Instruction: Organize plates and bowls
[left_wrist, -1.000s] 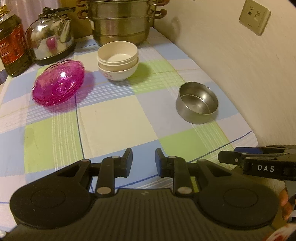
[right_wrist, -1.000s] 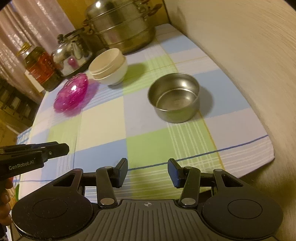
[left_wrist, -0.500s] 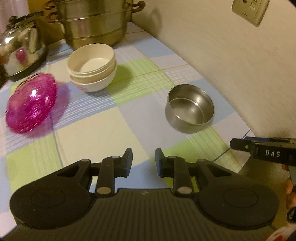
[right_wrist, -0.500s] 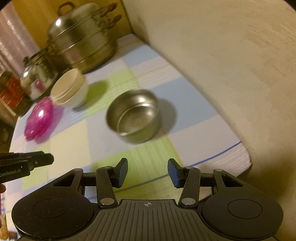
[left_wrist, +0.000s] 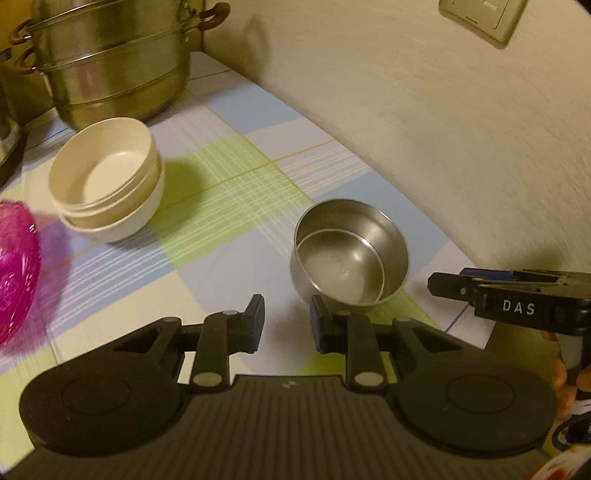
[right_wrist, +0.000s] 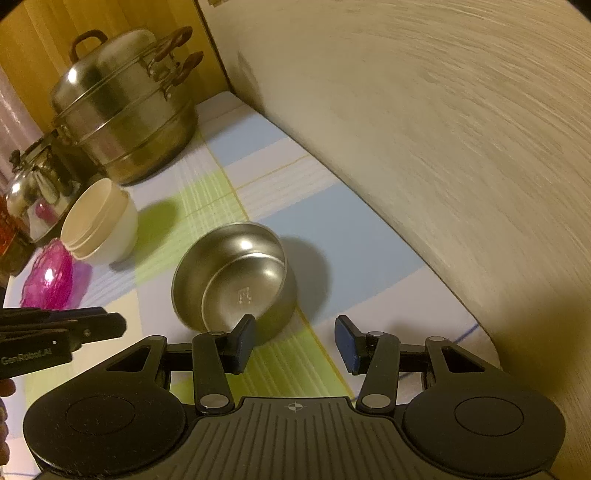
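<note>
A small steel bowl (left_wrist: 351, 251) (right_wrist: 231, 277) stands alone on the checked tablecloth near the wall. My left gripper (left_wrist: 286, 319) hovers just short of it, open, nothing between its fingers; its right fingertip overlaps the bowl's near rim in the picture. My right gripper (right_wrist: 293, 341) is open too, with its left fingertip in front of the bowl's near edge and bare cloth between the pads. Stacked cream bowls (left_wrist: 107, 184) (right_wrist: 99, 225) sit farther back to the left. A pink glass dish (left_wrist: 14, 273) (right_wrist: 50, 277) lies at the left.
A big steel steamer pot (left_wrist: 110, 62) (right_wrist: 125, 118) stands at the back corner, a kettle (right_wrist: 33, 199) beside it. The wall (left_wrist: 424, 110) runs close along the right of the table. The table's near edge (right_wrist: 476, 328) is just right of my right gripper.
Both grippers have moved forward and toward the steel bowl, which now sits much nearer in both views. The pink dish and kettle have slid toward the left edge. Jaw openings look the same.
</note>
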